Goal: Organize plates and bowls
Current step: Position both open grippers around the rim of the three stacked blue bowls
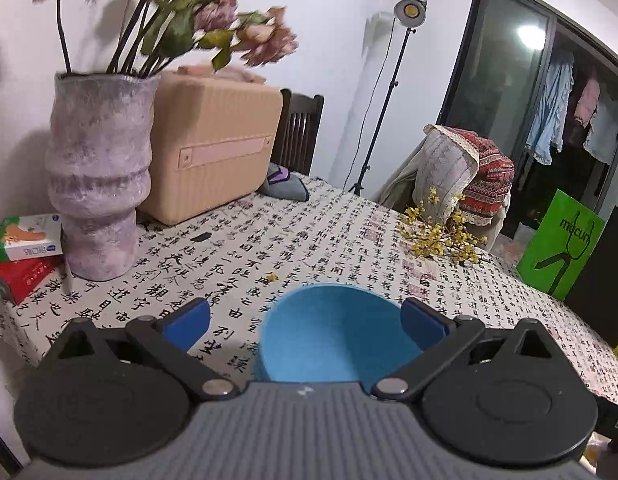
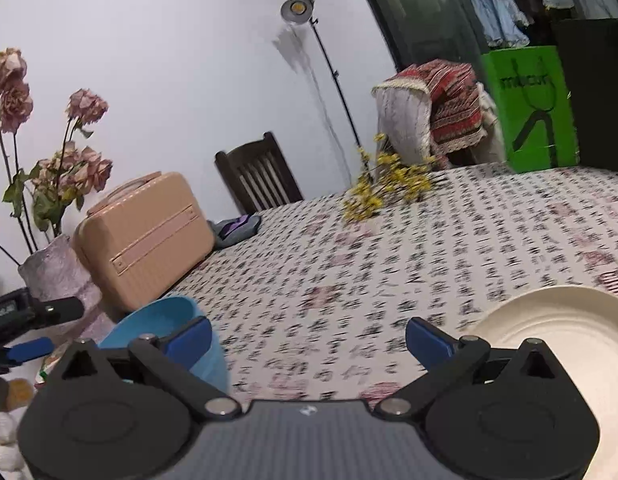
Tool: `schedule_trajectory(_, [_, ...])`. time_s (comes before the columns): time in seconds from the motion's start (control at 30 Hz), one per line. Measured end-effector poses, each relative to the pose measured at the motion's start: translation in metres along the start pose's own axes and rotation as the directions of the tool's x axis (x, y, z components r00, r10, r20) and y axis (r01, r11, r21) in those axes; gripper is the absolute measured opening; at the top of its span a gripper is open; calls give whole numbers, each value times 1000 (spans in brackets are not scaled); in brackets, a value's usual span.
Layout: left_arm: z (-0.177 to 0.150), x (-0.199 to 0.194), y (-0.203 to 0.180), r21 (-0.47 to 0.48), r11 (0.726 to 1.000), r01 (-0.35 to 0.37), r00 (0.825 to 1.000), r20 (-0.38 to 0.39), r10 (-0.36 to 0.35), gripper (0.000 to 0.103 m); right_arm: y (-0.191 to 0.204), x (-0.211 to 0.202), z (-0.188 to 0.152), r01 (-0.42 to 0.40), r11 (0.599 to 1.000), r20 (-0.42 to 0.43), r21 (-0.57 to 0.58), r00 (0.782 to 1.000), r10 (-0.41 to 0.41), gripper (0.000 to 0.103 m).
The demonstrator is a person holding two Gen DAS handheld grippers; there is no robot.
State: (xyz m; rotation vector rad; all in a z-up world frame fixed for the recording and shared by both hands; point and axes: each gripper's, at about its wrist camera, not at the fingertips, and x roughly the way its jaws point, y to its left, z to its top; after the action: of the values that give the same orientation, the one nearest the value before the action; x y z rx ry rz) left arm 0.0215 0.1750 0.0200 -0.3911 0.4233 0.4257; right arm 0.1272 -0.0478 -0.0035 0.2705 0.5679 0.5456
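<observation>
A blue bowl [image 1: 333, 336] stands upright on the table, close in front of my left gripper [image 1: 305, 320], which is open; its right pad touches or nearly touches the bowl's rim, its left pad stands apart. The bowl also shows at the lower left of the right wrist view [image 2: 161, 320], behind that gripper's left finger. My right gripper [image 2: 309, 338] is open and empty over the tablecloth. A cream plate [image 2: 565, 328] lies on the table at the lower right, beside the right finger.
A tablecloth with black calligraphy [image 1: 309, 232] covers the table. A mauve vase of dried flowers [image 1: 97, 172], a tan case [image 1: 213, 140], boxes [image 1: 25, 240], a grey pouch [image 1: 285, 184], yellow flower sprigs [image 1: 441, 236] and a green bag [image 1: 561, 244] stand around its edges. Chairs stand behind.
</observation>
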Motion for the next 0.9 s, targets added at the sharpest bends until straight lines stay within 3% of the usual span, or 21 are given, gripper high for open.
schedule_trajectory(0.27, [13, 36, 30, -12, 998, 63, 992, -106, -64, 103, 51, 26, 9, 12, 1000, -38, -22, 999, -13, 103])
schedule_trajectory(0.43, [16, 53, 35, 2, 997, 81, 980, -182, -79, 103, 70, 54, 7, -2, 1000, -119, -20, 993, 0, 103])
schedule_trajectory(0.9, [6, 92, 33, -11, 998, 69, 931, -358, -69, 103, 71, 99, 3, 30, 999, -324, 41, 946, -15, 99])
